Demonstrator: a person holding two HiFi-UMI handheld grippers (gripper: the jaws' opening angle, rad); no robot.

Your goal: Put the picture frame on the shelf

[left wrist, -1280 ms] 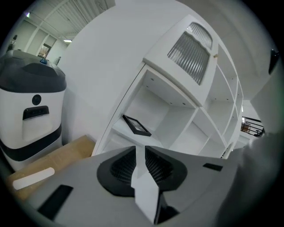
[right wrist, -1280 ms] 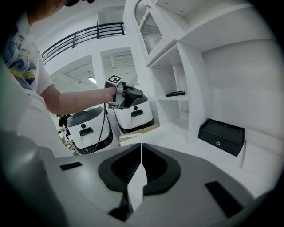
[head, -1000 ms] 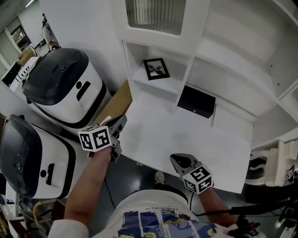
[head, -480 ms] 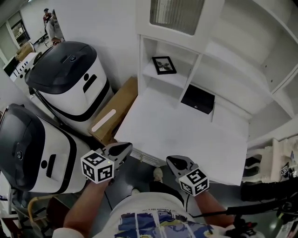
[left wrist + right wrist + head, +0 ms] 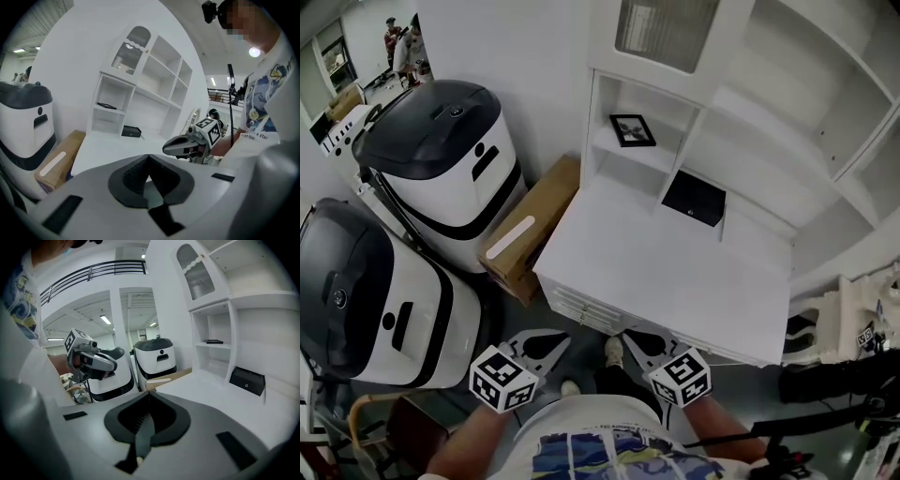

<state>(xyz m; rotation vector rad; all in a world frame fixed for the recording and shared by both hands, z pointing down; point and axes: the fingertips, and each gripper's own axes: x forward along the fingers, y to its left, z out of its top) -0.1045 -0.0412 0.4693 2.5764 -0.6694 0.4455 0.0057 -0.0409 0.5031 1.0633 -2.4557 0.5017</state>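
A black picture frame on the white shelf looks light, stiff and fragile; pinch its rim. The left tongs and right tongs are pressed together, empty.

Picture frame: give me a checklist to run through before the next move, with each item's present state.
1. Picture frame on the shelf: ok, it lies flat in the left cubby.
2. Picture frame free of both tongs: ok, neither is near it.
3. Left tongs shut and empty: ok.
4. Right tongs shut and empty: ok.
5. Both tongs off the desk: ok, they hang just off its front edge.
6. Picture frame undamaged: cannot tell, too small to see.
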